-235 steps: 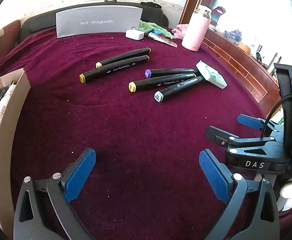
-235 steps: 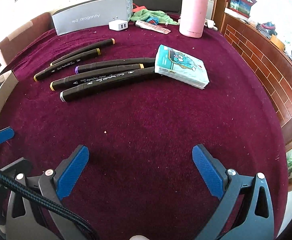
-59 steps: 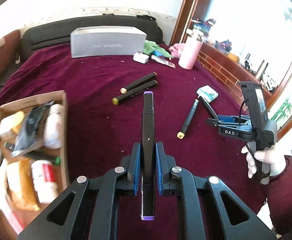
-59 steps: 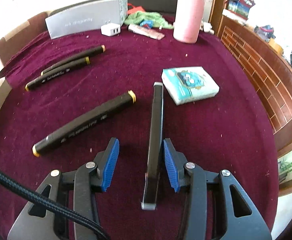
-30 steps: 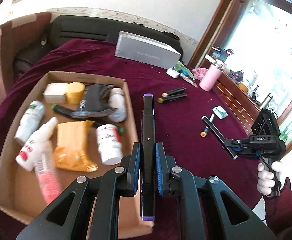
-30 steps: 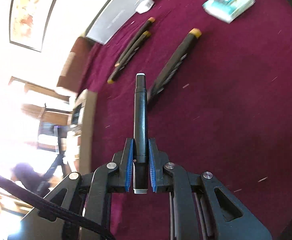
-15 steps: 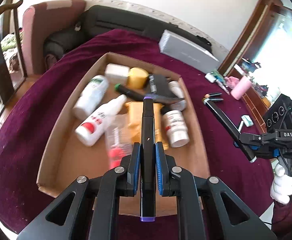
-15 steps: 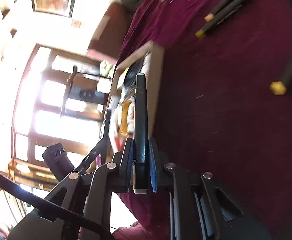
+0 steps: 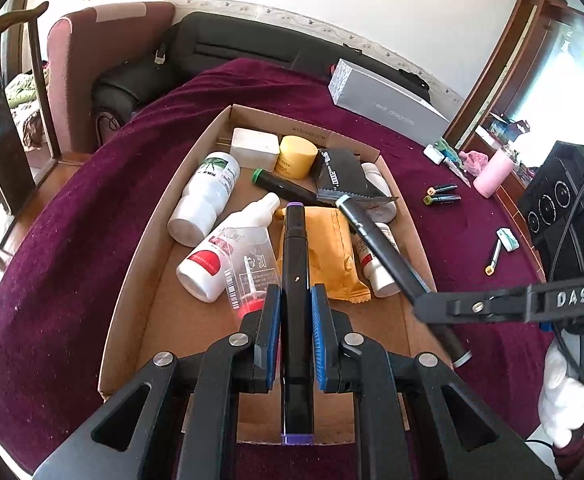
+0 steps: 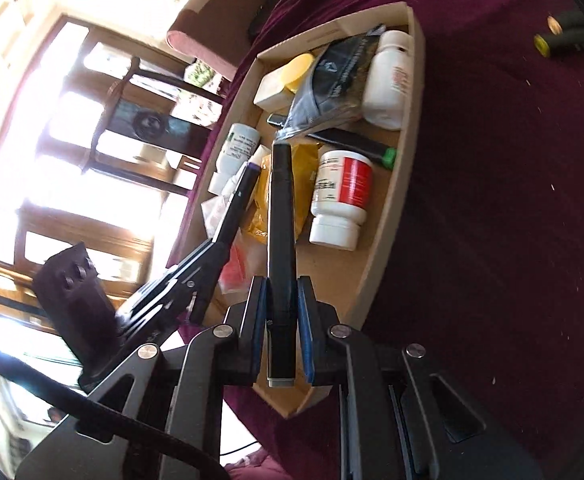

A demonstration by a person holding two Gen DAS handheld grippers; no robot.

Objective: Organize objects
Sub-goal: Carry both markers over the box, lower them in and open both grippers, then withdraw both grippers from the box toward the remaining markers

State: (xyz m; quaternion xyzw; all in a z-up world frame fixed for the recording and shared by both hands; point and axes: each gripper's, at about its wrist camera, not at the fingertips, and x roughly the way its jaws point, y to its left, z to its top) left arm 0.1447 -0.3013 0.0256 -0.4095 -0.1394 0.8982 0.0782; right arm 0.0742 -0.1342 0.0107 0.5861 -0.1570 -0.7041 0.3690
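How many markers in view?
6. Purple-capped marker in the left tool; grey-capped marker in the right tool; green-capped marker in the cardboard box; two markers side by side on the cloth; yellow-tipped marker beside the tissue pack. Others may hide under box clutter.

Left gripper (image 9: pixel 295 334) clamping a purple-capped marker (image 9: pixel 296 280) above a cardboard box (image 9: pixel 131 280) (bottles, pouches inside), right gripper (image 9: pixel 428 304) gripping a grey-capped marker (image 9: pixel 376 240) over the box's right side, maroon cloth (image 9: pixel 71 248) beneath

A black pouch (image 9: pixel 342 176) covers the middle of the green-capped marker (image 9: pixel 279 185); the small markers (image 9: pixel 440 193) on the far cloth are too small to read.
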